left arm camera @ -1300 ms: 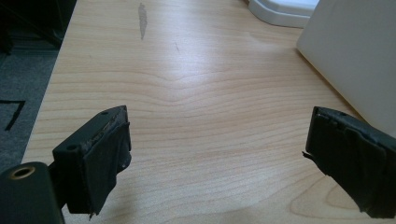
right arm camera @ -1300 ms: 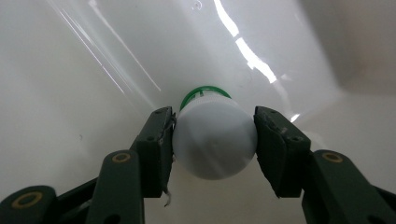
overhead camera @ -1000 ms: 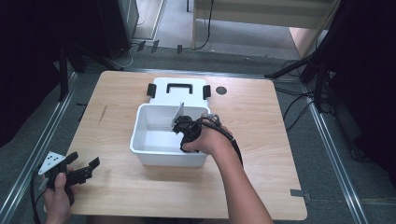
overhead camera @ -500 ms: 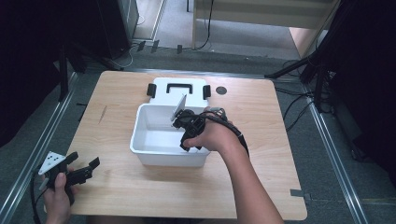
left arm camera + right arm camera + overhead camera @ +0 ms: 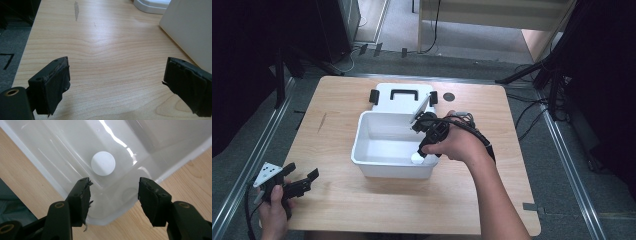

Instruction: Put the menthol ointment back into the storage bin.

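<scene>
With its jaws spread and empty above the near corner of the white bin (image 5: 388, 165), the right gripper (image 5: 113, 195) could strike the rim while reaching the white disc (image 5: 103, 165) at frame centre; the left gripper (image 5: 117, 82) idles open over the desk (image 5: 105, 50).

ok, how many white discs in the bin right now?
1. The white disc lies flat on the floor of the white bin, near its front right corner, just ahead of the open jaws of the right gripper. That hand covers part of the corner, so another could be hidden.
</scene>
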